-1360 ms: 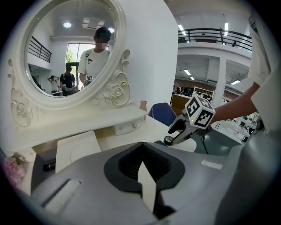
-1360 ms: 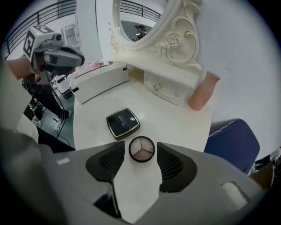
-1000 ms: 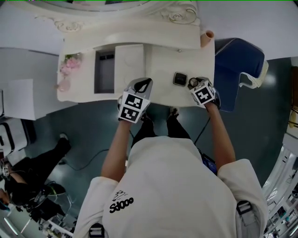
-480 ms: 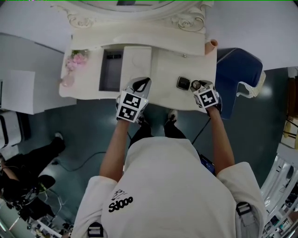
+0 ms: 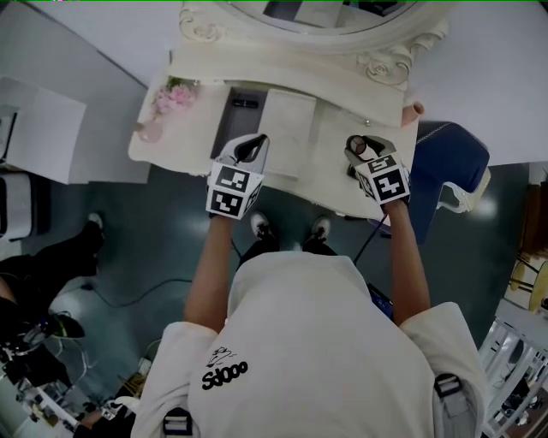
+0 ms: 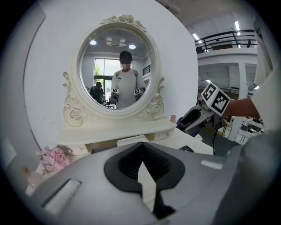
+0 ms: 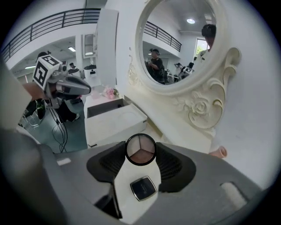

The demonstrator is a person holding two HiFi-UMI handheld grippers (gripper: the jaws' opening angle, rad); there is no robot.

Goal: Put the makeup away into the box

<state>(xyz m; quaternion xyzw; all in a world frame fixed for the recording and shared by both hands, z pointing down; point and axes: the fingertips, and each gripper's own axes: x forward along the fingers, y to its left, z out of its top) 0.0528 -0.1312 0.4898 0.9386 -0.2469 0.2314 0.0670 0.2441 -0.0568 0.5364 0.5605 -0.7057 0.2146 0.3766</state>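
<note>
My right gripper (image 7: 140, 151) is shut on a round black compact (image 7: 140, 149) with three powder shades, and holds it in the air above the white vanity top (image 5: 330, 184). A square black compact (image 7: 143, 188) lies on the top beneath it. In the head view the right gripper (image 5: 361, 147) and the round compact (image 5: 370, 146) hang right of the white box (image 5: 287, 133), whose dark compartment (image 5: 240, 120) stands open. My left gripper (image 5: 248, 147) hovers at the box's near edge, fingertips together and nothing between them.
An oval mirror (image 5: 342, 13) in a carved white frame backs the vanity. Pink flowers (image 5: 175, 94) sit at the left end and a small pink tube (image 5: 417, 109) at the right end. A blue chair (image 5: 449, 171) stands to the right. Another person (image 5: 34, 299) is on the floor at left.
The right gripper has risen off the vanity top with the round compact in it, leaving the square one behind. The left gripper has moved forward to the box.
</note>
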